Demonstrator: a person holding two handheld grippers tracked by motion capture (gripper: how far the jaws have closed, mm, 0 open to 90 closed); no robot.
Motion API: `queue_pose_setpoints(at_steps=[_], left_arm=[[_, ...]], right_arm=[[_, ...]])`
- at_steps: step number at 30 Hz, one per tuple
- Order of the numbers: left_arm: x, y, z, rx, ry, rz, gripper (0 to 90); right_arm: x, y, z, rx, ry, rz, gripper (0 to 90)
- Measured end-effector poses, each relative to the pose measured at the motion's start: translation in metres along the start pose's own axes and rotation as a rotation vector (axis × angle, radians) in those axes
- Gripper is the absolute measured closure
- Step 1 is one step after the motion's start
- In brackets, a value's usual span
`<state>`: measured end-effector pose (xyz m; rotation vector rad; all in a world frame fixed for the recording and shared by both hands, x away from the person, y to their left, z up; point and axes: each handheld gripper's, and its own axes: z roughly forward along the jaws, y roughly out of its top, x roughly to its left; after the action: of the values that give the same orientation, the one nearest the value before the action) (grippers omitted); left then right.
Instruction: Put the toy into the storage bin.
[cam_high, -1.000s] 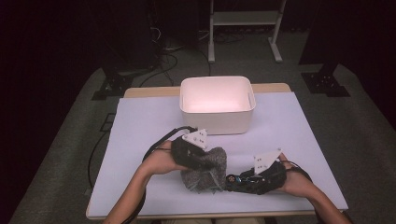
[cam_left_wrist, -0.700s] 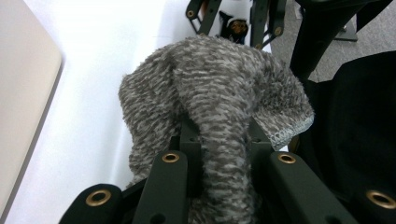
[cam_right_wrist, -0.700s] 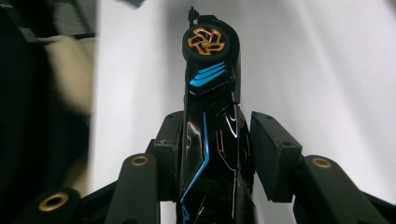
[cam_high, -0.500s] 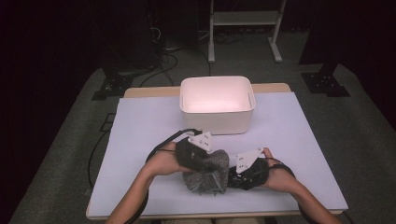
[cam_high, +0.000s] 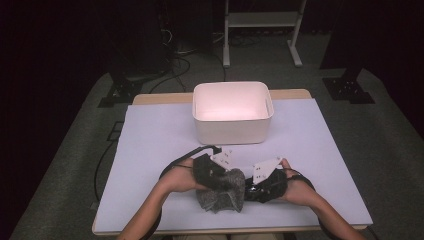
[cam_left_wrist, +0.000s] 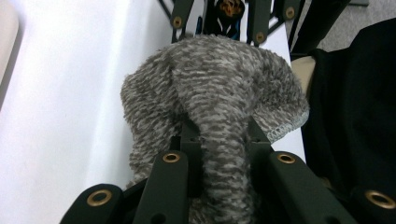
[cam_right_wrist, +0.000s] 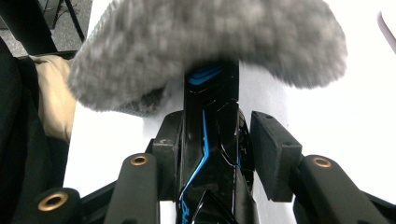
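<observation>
Left gripper (cam_high: 222, 176) is pinched tight on a fold of the grey cloth (cam_high: 220, 191), which sits bunched on the table (cam_high: 150, 150) near the front edge, short of the white bin (cam_high: 233, 112). Right gripper (cam_high: 252, 187) is about half closed on a glossy black-and-blue object (cam_right_wrist: 210, 135) whose far end runs under the cloth. Risk: the object could slip, since one jaw looks clear of it, or the cloth could slide off it. Hard to tell what the object is; its tip is hidden.
</observation>
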<state>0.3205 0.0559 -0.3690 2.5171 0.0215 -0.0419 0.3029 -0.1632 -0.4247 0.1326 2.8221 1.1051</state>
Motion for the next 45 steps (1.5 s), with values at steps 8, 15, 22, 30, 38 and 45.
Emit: queue_pose_setpoints(at_steps=[8,15,22,30,38,45], left_arm=[[-0.002,-0.007,0.000,-0.008,-0.011,-0.010,75.9],[-0.003,0.000,0.001,0.004,-0.003,0.010,75.8],[-0.007,0.034,0.020,0.022,-0.030,0.082,75.8],[-0.015,0.083,0.057,0.078,-0.053,0.168,75.9],[-0.008,0.059,0.040,0.061,-0.037,0.117,75.9],[-0.003,0.014,0.008,0.017,0.010,0.032,75.7]], right_arm=[[-0.002,0.003,-0.009,0.006,0.032,0.052,45.7],[0.007,-0.024,-0.025,0.010,-0.017,0.093,47.4],[0.013,-0.040,-0.027,-0.037,-0.078,0.101,54.1],[0.014,-0.044,-0.026,-0.068,-0.082,0.092,54.3],[0.012,-0.043,-0.027,-0.065,-0.066,0.100,54.7],[0.004,-0.036,-0.027,-0.028,-0.002,0.166,44.3]])
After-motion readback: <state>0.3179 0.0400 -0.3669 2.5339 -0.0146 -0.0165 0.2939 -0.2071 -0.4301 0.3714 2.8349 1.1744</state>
